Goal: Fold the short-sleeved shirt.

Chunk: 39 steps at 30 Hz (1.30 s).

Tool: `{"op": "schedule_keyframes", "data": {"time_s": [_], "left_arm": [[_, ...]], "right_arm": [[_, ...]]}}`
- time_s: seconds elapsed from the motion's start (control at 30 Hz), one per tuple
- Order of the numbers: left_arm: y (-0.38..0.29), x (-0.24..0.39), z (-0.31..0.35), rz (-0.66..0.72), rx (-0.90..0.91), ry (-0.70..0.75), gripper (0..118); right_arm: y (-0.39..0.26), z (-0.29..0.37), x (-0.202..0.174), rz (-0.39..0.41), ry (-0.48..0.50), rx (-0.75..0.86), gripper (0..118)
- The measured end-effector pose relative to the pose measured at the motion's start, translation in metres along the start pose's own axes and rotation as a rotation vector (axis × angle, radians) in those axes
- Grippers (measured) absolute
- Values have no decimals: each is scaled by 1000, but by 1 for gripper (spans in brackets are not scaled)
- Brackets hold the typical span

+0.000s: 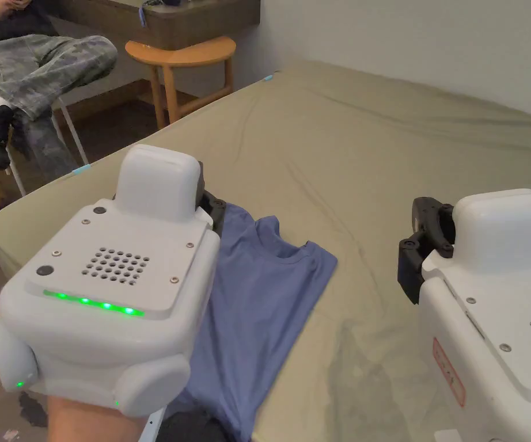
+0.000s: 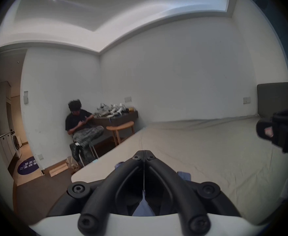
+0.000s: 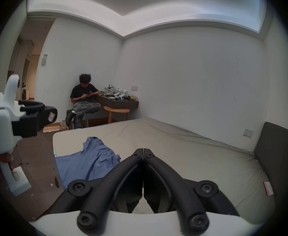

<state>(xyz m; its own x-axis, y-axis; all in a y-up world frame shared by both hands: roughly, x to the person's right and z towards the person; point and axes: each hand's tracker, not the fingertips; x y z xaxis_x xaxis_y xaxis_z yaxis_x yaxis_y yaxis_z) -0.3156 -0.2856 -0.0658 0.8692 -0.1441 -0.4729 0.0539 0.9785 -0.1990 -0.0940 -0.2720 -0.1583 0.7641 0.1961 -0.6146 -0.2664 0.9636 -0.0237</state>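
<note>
Head view: A blue short-sleeved cotton shirt (image 1: 264,299) is seen lying on the olive-sheeted bed (image 1: 385,172), at the near left corner, its hem hanging over the edge. It appears partly folded lengthwise, with the collar towards the far end. The left tongs (image 1: 212,207) are held over the shirt's left side; the right tongs (image 1: 417,262) are held above bare sheet, well apart from the shirt.

Left gripper view: The jaws of the left tongs (image 2: 144,156) are closed tip to tip, with nothing pinched at the tips. Blue fabric is visible below them.

Right gripper view: The right tongs (image 3: 143,152) are likewise closed and empty. The shirt (image 3: 88,163) lies to the left, flat on the bed. A seated person (image 3: 83,101) and a round wooden stool (image 3: 116,111) are seen beyond the bed.

Step in hand, as judged: repositioning between folds. For the next fold, both tongs must be opened, lowered to a shirt edge and closed on the fabric.
</note>
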Motion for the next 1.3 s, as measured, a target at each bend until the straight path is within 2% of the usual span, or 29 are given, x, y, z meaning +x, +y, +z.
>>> {"op": "schedule_keyframes", "data": {"time_s": [0.13,0.23,0.37,0.47,0.5,0.53,0.57,0.6,0.63,0.67,0.7,0.8,0.9,1.0,1.07,1.1,1.13,1.17,1.2,1.23,1.27,1.3], "left_arm": [[-33,-1,-56,28,-147,-43,0],[-72,-5,-113,71,-360,-65,0],[-121,-10,-180,67,-479,-61,0],[-147,-12,-230,101,-568,-118,0],[-153,-12,-244,93,-595,-129,5],[-160,-11,-258,81,-618,-127,17],[-165,-10,-269,71,-615,-116,36],[-173,-10,-281,66,-622,-124,73],[-179,-9,-292,63,-644,-127,102],[-185,-8,-302,66,-663,-137,118],[-188,-10,-306,87,-615,-130,115],[-207,-10,-319,81,-750,-117,116],[-223,4,-339,70,-780,-100,118],[-218,14,-338,-2,-749,-68,118],[-212,24,-334,-100,-734,-50,116],[-212,28,-334,-134,-719,-57,105],[-211,30,-333,-130,-705,-95,84],[-207,29,-331,-86,-698,-146,53],[-204,28,-330,-26,-698,-198,15],[-200,33,-331,42,-717,-252,12],[-196,36,-329,-8,-717,-179,12],[-197,36,-333,-11,-734,-182,11]], "right_arm": [[-7,-14,6,1,-16,-29,1],[-13,-27,11,5,-40,-61,1],[-25,-49,21,-5,-79,-120,1],[-33,-59,30,-21,-84,-145,1],[-35,-62,33,-28,-82,-153,1],[-37,-65,35,-29,-81,-165,1],[-38,-67,36,-27,-86,-170,1],[-41,-70,38,-22,-95,-175,1],[-43,-72,39,-16,-102,-183,1],[-45,-74,41,-12,-105,-193,1],[-46,-76,42,-12,-108,-199,1],[-53,-81,45,-17,-116,-220,1],[-58,-85,47,-22,-120,-239,1],[-61,-85,47,-20,-137,-240,1],[-61,-83,48,-29,-141,-230,1],[-61,-83,48,-37,-139,-231,1],[-62,-84,48,-42,-137,-234,1],[-63,-84,48,-42,-137,-237,1],[-65,-84,48,-40,-138,-239,1],[-65,-84,47,-39,-138,-243,1],[-66,-84,48,-42,-135,-247,1],[-66,-83,48,-47,-131,-251,1]]}}
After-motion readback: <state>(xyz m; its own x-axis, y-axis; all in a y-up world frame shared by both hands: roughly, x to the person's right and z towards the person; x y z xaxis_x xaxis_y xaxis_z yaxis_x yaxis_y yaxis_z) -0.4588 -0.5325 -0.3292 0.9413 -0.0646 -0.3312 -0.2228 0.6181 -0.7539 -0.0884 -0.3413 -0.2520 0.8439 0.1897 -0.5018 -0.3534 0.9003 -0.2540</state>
